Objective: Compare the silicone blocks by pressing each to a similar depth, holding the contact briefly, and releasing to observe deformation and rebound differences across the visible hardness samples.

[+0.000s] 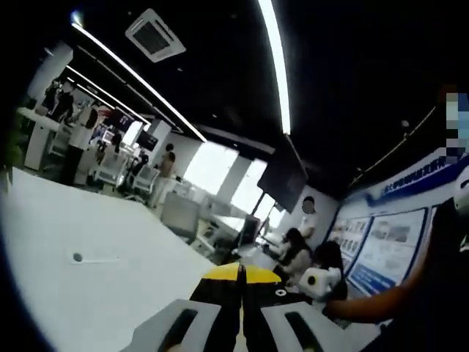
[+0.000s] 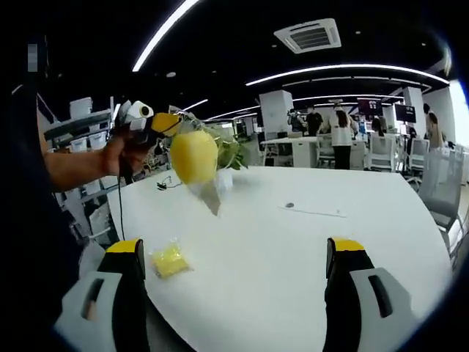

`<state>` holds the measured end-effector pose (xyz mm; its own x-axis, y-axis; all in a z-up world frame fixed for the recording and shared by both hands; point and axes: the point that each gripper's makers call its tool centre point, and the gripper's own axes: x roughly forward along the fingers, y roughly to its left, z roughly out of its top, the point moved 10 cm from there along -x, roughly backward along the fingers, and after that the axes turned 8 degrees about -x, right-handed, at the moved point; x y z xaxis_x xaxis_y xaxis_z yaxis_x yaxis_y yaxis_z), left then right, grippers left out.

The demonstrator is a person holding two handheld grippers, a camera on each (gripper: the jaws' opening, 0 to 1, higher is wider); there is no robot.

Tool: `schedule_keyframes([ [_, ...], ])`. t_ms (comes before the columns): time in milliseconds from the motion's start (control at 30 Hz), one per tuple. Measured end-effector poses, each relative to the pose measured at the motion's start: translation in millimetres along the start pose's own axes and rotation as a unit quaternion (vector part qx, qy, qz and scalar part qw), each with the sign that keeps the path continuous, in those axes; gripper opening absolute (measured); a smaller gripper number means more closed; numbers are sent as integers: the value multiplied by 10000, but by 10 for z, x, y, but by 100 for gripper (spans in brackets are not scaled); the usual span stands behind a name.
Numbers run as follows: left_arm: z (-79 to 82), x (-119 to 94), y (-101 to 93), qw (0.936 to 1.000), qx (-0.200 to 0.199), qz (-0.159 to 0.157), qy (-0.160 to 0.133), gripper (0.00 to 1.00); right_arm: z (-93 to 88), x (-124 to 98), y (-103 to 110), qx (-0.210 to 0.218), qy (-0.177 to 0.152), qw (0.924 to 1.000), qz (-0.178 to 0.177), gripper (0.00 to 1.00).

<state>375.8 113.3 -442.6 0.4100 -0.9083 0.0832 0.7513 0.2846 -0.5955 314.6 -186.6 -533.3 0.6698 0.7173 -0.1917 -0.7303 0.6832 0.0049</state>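
1. the jaws of the right gripper [image 2: 234, 293] are standing wide apart with nothing between them, yellow-tipped, rising over the white table [image 2: 293, 242].
2. the jaws of the left gripper [image 1: 240, 308] are pressed together in the left gripper view; seen from the right gripper view, that same gripper [image 2: 165, 125] is being held up in a hand [image 2: 121, 158] and is clamping what looks like the top of a clear bag with a yellow block [image 2: 194, 155] hanging in it, well above the table.
3. a second, smaller yellow bagged block [image 2: 169, 260] is lying on the table just beside the right gripper's left jaw.
4. judging from this, the pressing is not yet underway. to do it well, the lifted sample probably needs setting flat on the table, then pressing squarely with one gripper, matching depth on each block, pausing, and lifting straight off so the rebound is readable.
5. a hanging bag is likely to swing, so lowering slowly seems wise.
6. count: two grippers, two yellow samples, one table, one thin cable [image 2: 315, 212] lying across it.
7. several people are standing near desks in the background.
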Motion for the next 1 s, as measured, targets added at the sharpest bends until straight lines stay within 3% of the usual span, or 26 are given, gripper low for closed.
schedule_keyframes([
  [33, 25, -4, -36, 9998, -172, -75, -102, 0, 47, 11, -2, -4, -56, 10000, 18, 96],
  [233, 196, -61, -207, 9982, -258, -372, -396, 0, 397, 134, 29, -276, -295, 9988, 284, 96],
  [400, 329, -69, -334, 9992, 54, -309, -231, 0, 683, 251, 51, -331, -501, 9965, 585, 96],
  [567, 457, -112, -388, 9986, 102, -388, -343, 0, 961, 354, 99, -311, -823, 9926, 841, 96],
  [867, 585, -145, -568, 9961, 168, -716, -490, 0, 1246, 442, 183, -264, -1065, 9867, 1201, 96],
  [1000, 647, -198, -638, 9944, 98, -872, -585, 0, 1409, 462, 215, -18, -1366, 9810, 1377, 96],
])
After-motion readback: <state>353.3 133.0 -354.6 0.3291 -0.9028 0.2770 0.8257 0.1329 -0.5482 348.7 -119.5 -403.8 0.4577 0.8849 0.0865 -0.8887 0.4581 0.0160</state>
